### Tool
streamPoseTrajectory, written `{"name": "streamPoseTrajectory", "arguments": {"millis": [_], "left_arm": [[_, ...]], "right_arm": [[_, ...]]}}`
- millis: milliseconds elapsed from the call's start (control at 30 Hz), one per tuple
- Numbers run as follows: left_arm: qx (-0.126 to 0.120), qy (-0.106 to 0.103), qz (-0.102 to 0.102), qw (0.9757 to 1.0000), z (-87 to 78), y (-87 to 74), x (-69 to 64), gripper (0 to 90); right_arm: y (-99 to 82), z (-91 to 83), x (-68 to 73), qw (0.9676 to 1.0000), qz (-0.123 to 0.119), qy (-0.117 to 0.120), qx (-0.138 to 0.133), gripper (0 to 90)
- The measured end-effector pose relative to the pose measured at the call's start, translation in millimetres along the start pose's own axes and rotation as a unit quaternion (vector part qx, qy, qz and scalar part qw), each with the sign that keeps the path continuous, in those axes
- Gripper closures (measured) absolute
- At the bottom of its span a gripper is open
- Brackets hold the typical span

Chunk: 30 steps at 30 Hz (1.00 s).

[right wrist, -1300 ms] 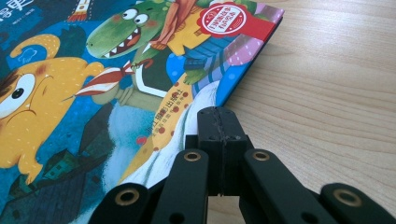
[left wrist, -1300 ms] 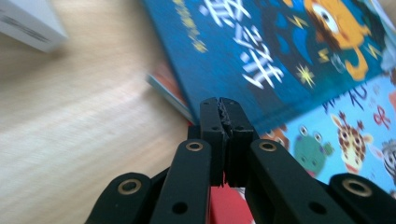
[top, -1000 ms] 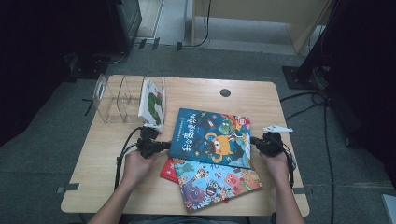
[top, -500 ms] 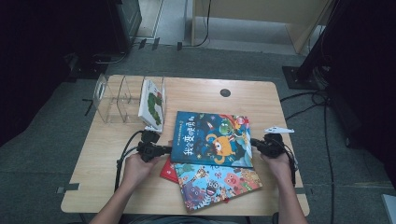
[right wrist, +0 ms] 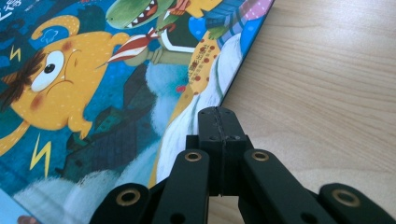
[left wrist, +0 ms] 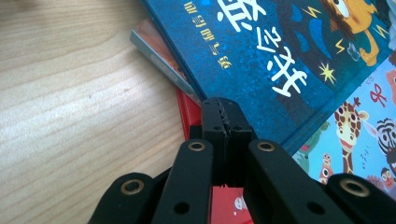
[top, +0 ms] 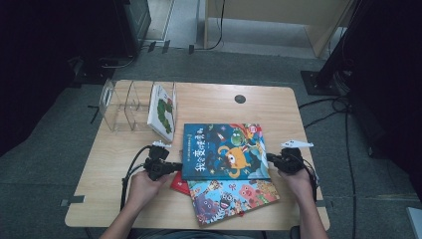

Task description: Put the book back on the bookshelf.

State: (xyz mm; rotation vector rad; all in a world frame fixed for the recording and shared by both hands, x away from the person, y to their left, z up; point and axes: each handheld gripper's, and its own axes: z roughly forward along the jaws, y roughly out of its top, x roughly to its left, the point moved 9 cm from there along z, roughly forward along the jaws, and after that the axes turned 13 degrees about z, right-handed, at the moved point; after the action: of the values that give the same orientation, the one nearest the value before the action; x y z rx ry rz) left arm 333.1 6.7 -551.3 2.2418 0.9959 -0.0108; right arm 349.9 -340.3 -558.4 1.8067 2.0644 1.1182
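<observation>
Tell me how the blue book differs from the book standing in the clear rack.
The blue book lies flat on the pile, cover up; the racked book stands on edge, leaning. The blue book's cover is dark blue, the racked book's white with green. Both are picture books.

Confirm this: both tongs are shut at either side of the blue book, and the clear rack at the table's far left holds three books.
Wrong on the count. The high view shows the rack holding one book. The rest stands: left tongs and right tongs are shut at either side of the blue book.
</observation>
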Motion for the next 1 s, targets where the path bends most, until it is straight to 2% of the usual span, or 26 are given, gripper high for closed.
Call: {"name": "streamPoseTrajectory", "arguments": {"millis": [267,400,633,833,900,1000], "left_arm": [[0.006,-0.001,-0.004,1.0000,-4.6,-6.0,-1.2,90.0],[0.012,0.006,0.001,0.9999,-7.7,-10.3,-3.7,90.0],[0.013,0.003,-0.004,0.9999,-12.2,-16.2,-5.6,90.0],[0.016,0.006,-0.001,0.9998,-13.6,-19.6,-11.4,90.0],[0.016,-0.002,0.003,0.9999,-15.4,-21.9,-14.6,90.0],[0.013,-0.005,-0.003,0.9999,-15.1,-21.1,-12.0,90.0]], "right_arm": [[-5.8,-2.3,4.8,1.0000,0.000,0.008,0.005,90.0],[-7.6,-2.6,8.8,0.9999,-0.006,0.009,0.010,90.0],[-14.5,-5.5,14.4,0.9997,-0.016,0.014,0.012,90.0],[-17.0,-7.6,16.4,0.9997,-0.022,0.008,0.011,90.0],[-17.1,-7.8,16.4,0.9997,-0.020,0.008,0.011,90.0],[-16.7,-7.7,16.3,0.9996,-0.023,0.008,0.012,90.0]]}}
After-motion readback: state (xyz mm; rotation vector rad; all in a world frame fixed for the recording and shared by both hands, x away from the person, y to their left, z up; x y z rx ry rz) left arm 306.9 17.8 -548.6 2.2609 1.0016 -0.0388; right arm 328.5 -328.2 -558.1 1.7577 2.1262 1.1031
